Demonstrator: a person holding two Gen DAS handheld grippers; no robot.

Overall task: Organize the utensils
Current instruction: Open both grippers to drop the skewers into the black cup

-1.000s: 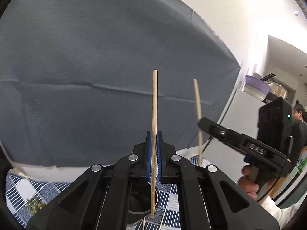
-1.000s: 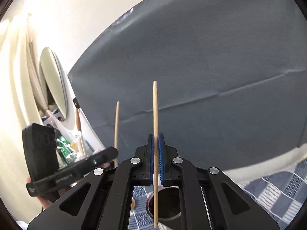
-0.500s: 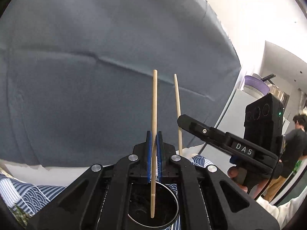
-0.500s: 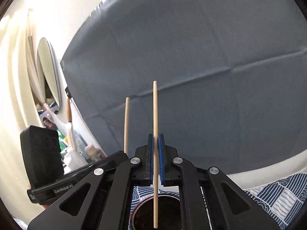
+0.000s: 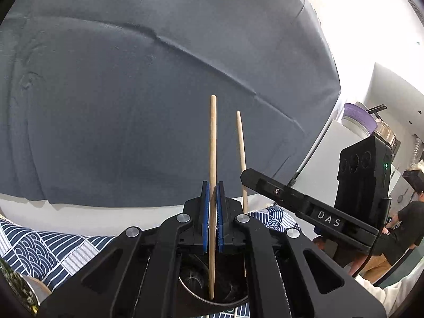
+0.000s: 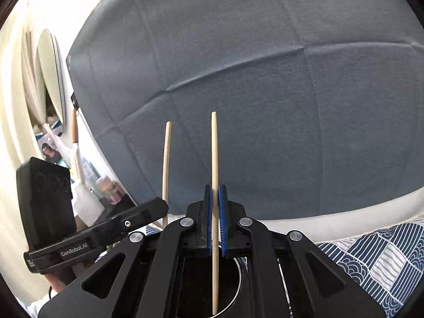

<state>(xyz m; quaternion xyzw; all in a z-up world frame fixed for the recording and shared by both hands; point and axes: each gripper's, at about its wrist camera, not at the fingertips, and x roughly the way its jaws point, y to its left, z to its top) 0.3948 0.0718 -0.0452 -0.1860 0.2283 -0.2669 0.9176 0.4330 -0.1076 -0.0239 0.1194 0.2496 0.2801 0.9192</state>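
My left gripper (image 5: 212, 185) is shut on a wooden chopstick (image 5: 212, 137) that stands upright, its lower end inside a dark round holder (image 5: 212, 288) below the fingers. My right gripper (image 6: 215, 189) is shut on a second wooden chopstick (image 6: 214, 148), also upright, its lower end over the same round holder (image 6: 233, 286). The two grippers are side by side: the right one (image 5: 246, 177) shows in the left wrist view with its chopstick (image 5: 240, 143), and the left one (image 6: 161, 209) shows in the right wrist view with its chopstick (image 6: 166, 159).
A blue and white patterned cloth (image 5: 47, 249) (image 6: 371, 254) covers the table. A dark grey backdrop (image 5: 132, 92) hangs behind. A person (image 5: 408, 222) stands far right. Bottles and clutter (image 6: 87, 185) sit at the left wall.
Both grippers have come closer together and lower over the round holder. The chopstick ends now reach into its opening.
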